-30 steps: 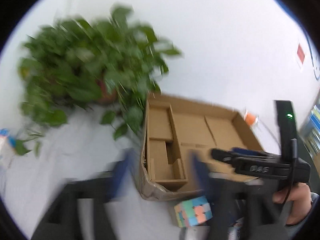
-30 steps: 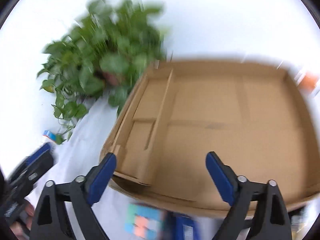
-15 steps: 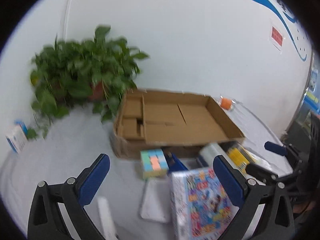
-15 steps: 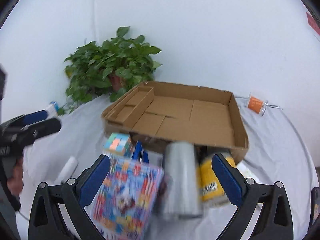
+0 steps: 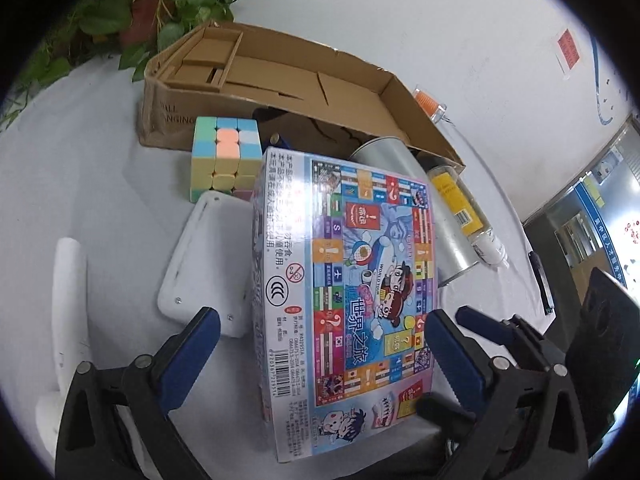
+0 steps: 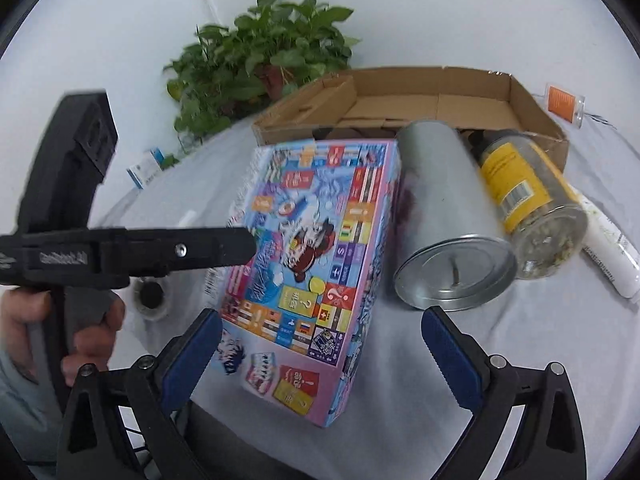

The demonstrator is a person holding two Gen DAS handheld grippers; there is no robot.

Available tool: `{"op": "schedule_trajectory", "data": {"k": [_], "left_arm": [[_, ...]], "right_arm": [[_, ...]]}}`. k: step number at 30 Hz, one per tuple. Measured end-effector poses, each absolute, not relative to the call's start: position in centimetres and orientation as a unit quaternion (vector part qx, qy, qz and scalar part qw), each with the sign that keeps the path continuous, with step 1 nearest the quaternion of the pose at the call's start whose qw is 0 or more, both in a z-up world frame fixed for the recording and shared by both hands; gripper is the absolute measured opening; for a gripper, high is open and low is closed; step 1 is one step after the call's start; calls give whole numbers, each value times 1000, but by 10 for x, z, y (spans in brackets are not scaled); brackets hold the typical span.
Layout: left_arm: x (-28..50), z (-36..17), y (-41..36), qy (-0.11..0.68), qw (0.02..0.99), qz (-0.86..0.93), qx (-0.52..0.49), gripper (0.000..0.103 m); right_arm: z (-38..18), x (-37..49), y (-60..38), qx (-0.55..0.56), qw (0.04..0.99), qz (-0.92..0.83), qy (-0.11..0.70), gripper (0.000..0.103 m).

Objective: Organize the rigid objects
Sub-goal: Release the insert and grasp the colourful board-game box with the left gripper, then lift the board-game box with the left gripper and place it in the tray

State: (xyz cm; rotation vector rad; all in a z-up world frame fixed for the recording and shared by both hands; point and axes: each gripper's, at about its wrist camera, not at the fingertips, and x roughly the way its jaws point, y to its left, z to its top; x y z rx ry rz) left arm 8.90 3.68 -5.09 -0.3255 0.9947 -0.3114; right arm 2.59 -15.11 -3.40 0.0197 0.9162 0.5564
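A colourful board game box lies flat on the white cloth; it also shows in the right wrist view. My left gripper is open, its blue pads either side of the box's near end without touching. My right gripper is open and empty, above the box's near corner. Beside the box lie a metal tin, a yellow-labelled jar and a white tube. A pastel puzzle cube and a white plastic piece lie to the left. An open cardboard box stands behind.
A potted plant stands behind the cardboard box at the left. An orange-capped item lies at the back right. A white roll lies at the left edge. A small blue-white carton lies near the plant.
Both grippers have dropped from over the cardboard box and pulled back toward the near objects. The game box now lies between the left gripper's pads. Both stayed open.
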Motion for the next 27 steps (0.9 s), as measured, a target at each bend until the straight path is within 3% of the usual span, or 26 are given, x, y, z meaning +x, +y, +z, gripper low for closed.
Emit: {"op": "schedule_trajectory", "data": {"k": [2, 4, 6, 10, 15, 27], "left_arm": [[92, -55, 35, 473, 852, -158, -160, 82], [96, -59, 31, 478, 850, -158, -154, 78], [97, -61, 27, 478, 856, -146, -133, 68], [88, -62, 27, 464, 867, -131, -130, 67], [74, -41, 34, 434, 877, -137, -152, 64], [116, 54, 30, 337, 928, -116, -105, 64]], "right_arm": [[-44, 28, -146, 10, 854, 264, 448, 97], [-53, 32, -142, 9, 853, 254, 456, 94], [-60, 32, -135, 11, 850, 253, 462, 89], [-59, 24, -120, 24, 866, 206, 455, 92], [-30, 24, -126, 26, 890, 193, 413, 81], [55, 71, -127, 26, 918, 202, 340, 81]]}}
